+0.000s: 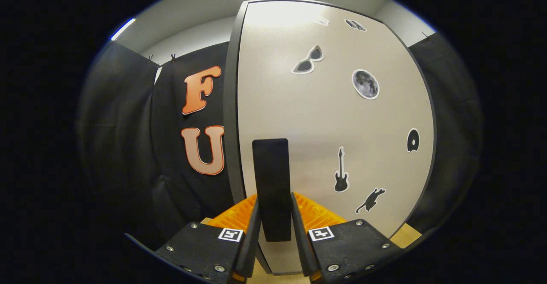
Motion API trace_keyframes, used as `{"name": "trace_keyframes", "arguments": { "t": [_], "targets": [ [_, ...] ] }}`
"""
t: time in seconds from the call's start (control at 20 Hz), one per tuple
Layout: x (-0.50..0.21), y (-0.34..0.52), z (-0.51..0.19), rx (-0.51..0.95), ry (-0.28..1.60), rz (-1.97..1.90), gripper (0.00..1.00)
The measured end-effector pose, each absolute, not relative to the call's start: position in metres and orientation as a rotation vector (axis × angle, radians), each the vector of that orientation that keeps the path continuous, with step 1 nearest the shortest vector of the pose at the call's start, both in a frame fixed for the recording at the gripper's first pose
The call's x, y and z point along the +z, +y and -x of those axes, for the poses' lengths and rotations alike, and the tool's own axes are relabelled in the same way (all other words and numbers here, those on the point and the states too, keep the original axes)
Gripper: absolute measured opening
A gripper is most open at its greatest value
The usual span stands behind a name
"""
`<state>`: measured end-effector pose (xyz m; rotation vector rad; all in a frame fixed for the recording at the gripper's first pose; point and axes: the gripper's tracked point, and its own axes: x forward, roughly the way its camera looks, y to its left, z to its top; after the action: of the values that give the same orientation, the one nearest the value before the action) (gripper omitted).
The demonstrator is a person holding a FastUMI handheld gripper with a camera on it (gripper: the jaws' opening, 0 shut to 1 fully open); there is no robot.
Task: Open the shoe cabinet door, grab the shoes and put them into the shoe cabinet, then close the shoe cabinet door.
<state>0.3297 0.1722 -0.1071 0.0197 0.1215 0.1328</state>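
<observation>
The shoe cabinet door (333,121) stands right in front of me, a pale flat panel with a dark edge (231,104) on its left side. Its black upright handle (270,168) sits near that edge. My gripper (274,197) is at the handle, with one finger against each side of its lower half, so it is shut on it. The fingertips (255,209) reach up to the door's surface. Whether the door stands ajar I cannot tell from here.
Small stickers dot the door: sunglasses (308,60), a moon (365,84), a guitar (340,171), a cat (371,200) and a disc (413,140). Black booth cloth (128,139) hangs left of the door and beyond its right side. A strip of wooden floor (408,235) shows low on the right.
</observation>
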Motion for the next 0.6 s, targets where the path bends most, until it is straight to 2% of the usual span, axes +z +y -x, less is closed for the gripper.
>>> {"name": "trace_keyframes", "arguments": {
  "t": [0.1, 0.4, 0.6],
  "targets": [
    [-0.107, 0.172, -0.331, 0.119, 0.108, -0.004, 0.37],
    [-0.107, 0.171, -0.329, 0.119, 0.100, -0.010, 0.31],
    [-0.106, 0.170, -0.320, 0.136, 0.110, -0.017, 0.31]
  ]
}}
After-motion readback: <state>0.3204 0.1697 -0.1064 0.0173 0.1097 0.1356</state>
